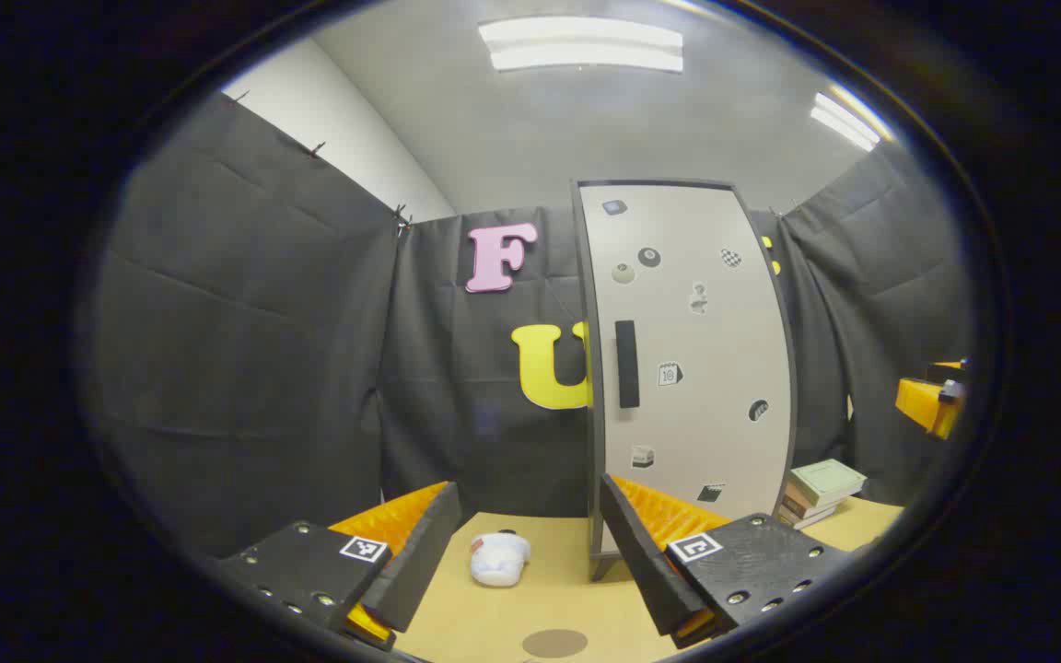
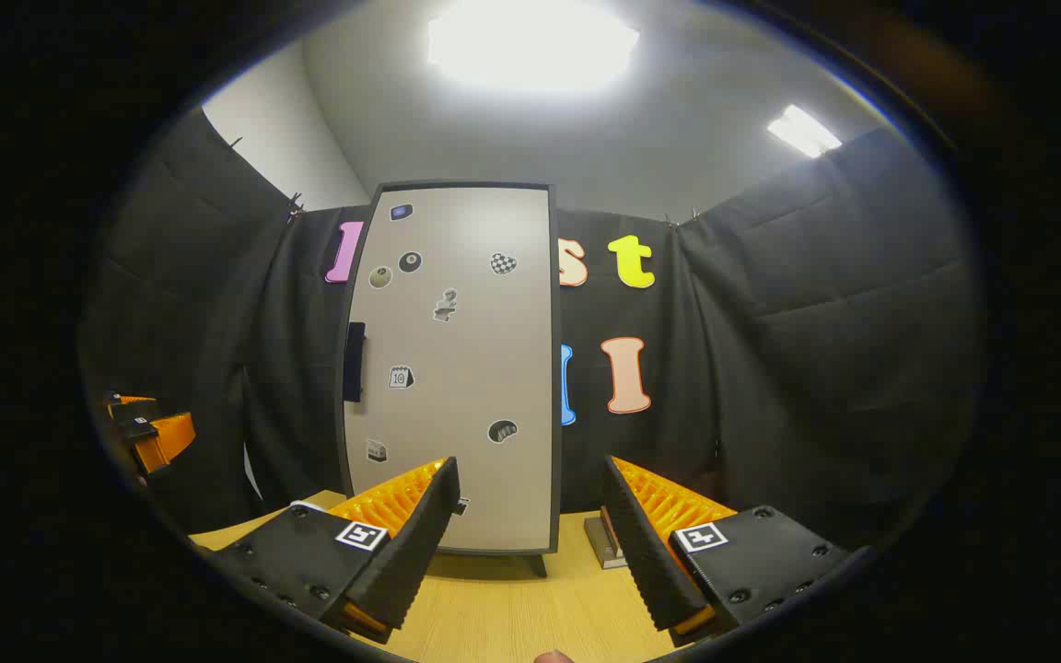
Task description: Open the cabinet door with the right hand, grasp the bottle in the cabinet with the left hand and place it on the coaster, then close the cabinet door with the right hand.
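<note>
At the far side of the tan wooden table [image 2: 494, 617], the right gripper [image 2: 530, 543], fingers spread and empty, should hook the closed sticker-dotted grey cabinet door's [image 2: 457, 368] black vertical handle [image 2: 355, 362] squarely.

The left gripper [image 1: 530, 552] is built from two black blocks, each studded with small silver screws and marked on top with a square black-and-white tag. Its fingers [image 1: 411, 557] are faced with dark ribbed pads, and ridged orange plastic is seen behind them. The right gripper [image 2: 530, 543] is made the same way: black screw-studded blocks, a square tag on each, black ribbed pads and orange ridged backing on the fingers [image 2: 646, 552]. Orange and black parts are also seen on each gripper where it appears at the edge of the other gripper's view.
</note>
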Demonstrator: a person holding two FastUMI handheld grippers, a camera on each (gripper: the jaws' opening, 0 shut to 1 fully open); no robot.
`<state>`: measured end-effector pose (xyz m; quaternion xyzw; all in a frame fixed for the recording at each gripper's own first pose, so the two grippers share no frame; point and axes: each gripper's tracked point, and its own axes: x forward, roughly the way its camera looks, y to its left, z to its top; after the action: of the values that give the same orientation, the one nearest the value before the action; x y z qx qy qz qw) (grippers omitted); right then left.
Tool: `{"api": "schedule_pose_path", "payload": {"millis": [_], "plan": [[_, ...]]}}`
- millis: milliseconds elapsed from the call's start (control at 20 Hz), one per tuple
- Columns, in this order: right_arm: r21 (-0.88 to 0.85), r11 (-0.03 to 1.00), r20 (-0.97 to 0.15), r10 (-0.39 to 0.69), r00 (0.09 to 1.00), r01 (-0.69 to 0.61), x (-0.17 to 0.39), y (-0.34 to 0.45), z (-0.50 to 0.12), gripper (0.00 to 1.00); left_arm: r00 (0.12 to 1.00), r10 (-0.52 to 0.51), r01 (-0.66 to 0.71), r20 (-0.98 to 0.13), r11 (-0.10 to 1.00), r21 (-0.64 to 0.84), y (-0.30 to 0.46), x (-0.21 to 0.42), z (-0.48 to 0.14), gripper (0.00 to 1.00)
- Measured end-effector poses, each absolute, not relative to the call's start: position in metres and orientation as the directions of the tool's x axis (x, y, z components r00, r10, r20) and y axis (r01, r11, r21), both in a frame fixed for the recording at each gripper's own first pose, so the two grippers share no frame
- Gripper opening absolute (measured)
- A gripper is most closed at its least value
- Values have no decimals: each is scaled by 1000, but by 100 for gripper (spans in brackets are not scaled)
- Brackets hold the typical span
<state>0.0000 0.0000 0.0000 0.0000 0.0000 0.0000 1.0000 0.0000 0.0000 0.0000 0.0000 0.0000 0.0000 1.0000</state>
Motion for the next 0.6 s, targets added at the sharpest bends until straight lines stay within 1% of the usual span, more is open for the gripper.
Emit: {"api": "schedule_pose_path", "payload": {"millis": [500,550,600], "plan": [[10,1000,-12,-8,1000,8,4,-3,-7,97,1000,-6,6,-13,1000,16,-2,7,-5,92],[8,1000,-15,-7,1000,7,4,-3,-9,96,1000,-6,7,-8,1000,21,-2,7,-4,94],[7,1000,-16,-5,1000,5,4,-2,-9,97,1000,-6,6,-5,1000,27,-2,7,-3,92]]}}
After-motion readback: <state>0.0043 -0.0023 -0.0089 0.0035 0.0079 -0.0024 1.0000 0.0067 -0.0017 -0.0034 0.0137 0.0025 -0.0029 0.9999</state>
